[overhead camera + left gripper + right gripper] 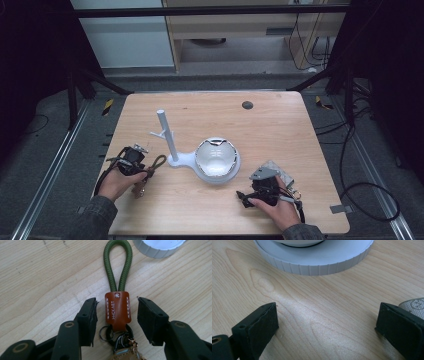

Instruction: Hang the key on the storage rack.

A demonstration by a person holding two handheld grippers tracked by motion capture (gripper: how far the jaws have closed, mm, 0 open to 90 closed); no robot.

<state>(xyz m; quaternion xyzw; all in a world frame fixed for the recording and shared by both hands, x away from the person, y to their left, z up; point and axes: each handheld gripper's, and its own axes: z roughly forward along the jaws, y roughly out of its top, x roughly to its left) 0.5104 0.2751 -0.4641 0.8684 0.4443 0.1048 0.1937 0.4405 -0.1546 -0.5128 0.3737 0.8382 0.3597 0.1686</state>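
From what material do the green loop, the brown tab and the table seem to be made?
Green loop: braided cord, probably nylon or similar, matte; the woven pattern shows. Brown tab: looks like smooth leather or imitation leather, with white stitches and a stamped word. Table: light wood or wood-look laminate, with visible grain.

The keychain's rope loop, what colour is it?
Olive green rope loop, clearest in the left gripper view.

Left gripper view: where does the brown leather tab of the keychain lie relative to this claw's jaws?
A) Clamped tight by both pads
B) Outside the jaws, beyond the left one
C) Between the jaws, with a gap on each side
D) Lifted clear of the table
C: the brown leather tab lies on the table between the left claw jaws, wood visible on either side.
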